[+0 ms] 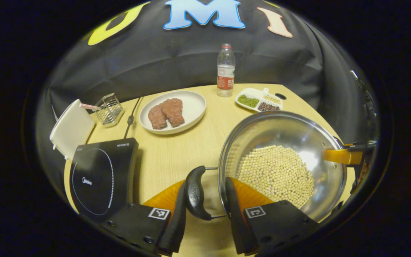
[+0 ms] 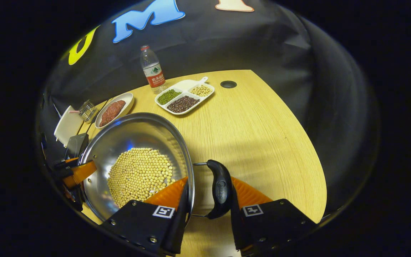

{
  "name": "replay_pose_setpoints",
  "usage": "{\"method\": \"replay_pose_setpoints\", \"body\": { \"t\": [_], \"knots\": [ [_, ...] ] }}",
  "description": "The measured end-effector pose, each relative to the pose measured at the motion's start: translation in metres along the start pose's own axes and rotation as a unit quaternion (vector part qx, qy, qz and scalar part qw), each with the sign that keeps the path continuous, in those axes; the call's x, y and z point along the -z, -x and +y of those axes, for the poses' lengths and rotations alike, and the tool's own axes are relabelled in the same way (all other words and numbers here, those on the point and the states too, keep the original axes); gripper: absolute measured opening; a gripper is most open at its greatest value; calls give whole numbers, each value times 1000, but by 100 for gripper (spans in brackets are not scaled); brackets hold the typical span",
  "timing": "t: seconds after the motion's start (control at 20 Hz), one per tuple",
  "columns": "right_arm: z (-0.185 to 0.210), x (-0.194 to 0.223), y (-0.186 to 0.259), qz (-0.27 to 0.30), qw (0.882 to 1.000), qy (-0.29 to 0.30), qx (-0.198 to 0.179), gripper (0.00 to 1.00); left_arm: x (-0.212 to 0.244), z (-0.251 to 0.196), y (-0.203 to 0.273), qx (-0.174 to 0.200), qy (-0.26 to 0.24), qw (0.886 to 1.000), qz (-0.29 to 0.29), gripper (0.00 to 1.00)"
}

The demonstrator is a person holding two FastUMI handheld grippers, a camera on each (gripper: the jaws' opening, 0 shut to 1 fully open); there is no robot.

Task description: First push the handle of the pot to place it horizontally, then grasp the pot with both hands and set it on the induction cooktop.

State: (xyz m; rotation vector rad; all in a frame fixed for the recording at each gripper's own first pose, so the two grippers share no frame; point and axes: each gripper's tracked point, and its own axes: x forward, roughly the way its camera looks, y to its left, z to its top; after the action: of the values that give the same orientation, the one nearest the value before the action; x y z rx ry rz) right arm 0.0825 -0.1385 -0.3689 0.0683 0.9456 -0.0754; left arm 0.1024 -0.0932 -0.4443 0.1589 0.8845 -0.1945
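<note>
1. The steel pot (image 1: pixel 284 160), holding pale soybeans (image 1: pixel 277 175), sits on the wooden table (image 1: pixel 177 150), just right of the induction cooktop (image 1: pixel 102 178)
2. The left gripper (image 1: pixel 205 200) has its fingers spread around the pot's near loop handle (image 1: pixel 194 192), one finger outside it, one inside the rim; whether both press is unclear
3. The right gripper (image 2: pixel 209 200) straddles the opposite handle (image 2: pixel 221 189) likewise
4. Judged step: the two-handed grasp. Next calls for closing both, an even lift, then carrying the pot across onto the cooktop

Plate of meat (image 1: pixel 172 111), water bottle (image 1: pixel 226 70), divided bean dish (image 1: pixel 259 100), wire holder (image 1: pixel 109 109).
</note>
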Motion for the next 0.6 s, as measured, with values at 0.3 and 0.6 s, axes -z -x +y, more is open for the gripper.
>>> {"method": "replay_pose_setpoints", "body": {
  "t": [0.3, 0.6],
  "knots": [
    [23, -8, 37, -12, 1000, -1, 8, 55, -11, 21, 34, 13, 10, 1000, -9, 58],
    [63, 11, 64, -7, 1000, -2, 7, 54, 0, 58, 74, 12, 8, 1000, -12, 61]
  ]
}}
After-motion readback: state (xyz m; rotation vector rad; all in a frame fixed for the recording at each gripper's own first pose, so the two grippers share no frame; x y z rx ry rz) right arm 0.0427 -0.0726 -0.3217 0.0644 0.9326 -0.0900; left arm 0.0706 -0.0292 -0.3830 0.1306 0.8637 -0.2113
